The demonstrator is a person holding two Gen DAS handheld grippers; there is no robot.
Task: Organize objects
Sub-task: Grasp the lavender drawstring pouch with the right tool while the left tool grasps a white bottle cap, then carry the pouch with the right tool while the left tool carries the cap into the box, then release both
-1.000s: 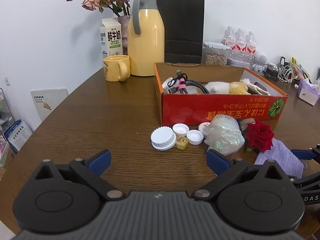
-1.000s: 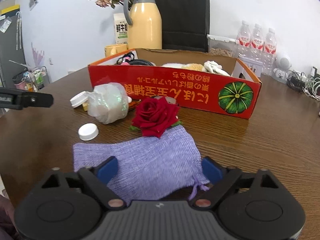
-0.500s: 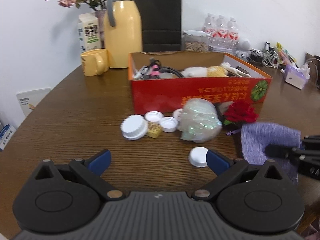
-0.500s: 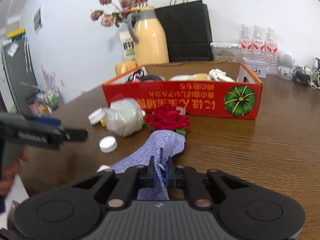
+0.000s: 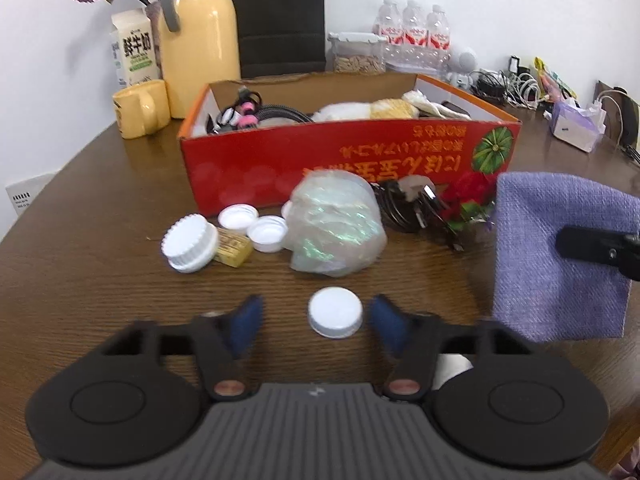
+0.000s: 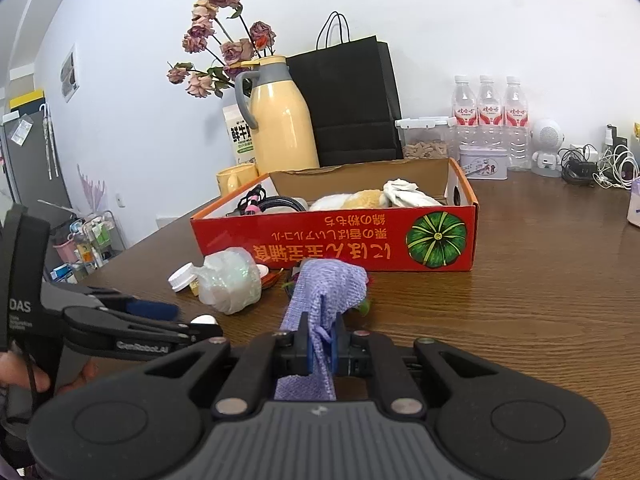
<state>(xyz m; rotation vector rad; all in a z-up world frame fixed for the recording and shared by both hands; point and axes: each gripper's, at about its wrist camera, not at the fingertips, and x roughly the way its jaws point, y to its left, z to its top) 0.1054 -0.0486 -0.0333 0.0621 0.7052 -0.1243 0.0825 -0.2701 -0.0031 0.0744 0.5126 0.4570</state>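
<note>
A lone white bottle cap (image 5: 335,317) lies on the brown table between the blue pads of my left gripper (image 5: 316,320). The jaws are closing, and a gap shows on each side of the cap. My right gripper (image 6: 322,350) is shut on a purple woven pouch (image 6: 332,284) and holds it hanging above the table. The pouch (image 5: 560,256) also hangs at the right of the left wrist view. A red cardboard box (image 5: 280,160) with cables and soft items stands behind. A red rose (image 5: 468,196) lies by the box.
Beside the box lie an iridescent wrapped bundle (image 5: 336,232), several white lids (image 5: 190,248), a small yellow block (image 5: 234,246) and a black charger cable (image 5: 412,208). Further back stand a yellow thermos (image 5: 200,32), mug (image 5: 140,108), milk carton (image 5: 134,50), black paper bag (image 6: 352,100) and water bottles (image 5: 412,32).
My left gripper moved forward and down onto the lone white cap, and its jaws narrowed. My right gripper shut on the purple pouch and lifted it off the table.
</note>
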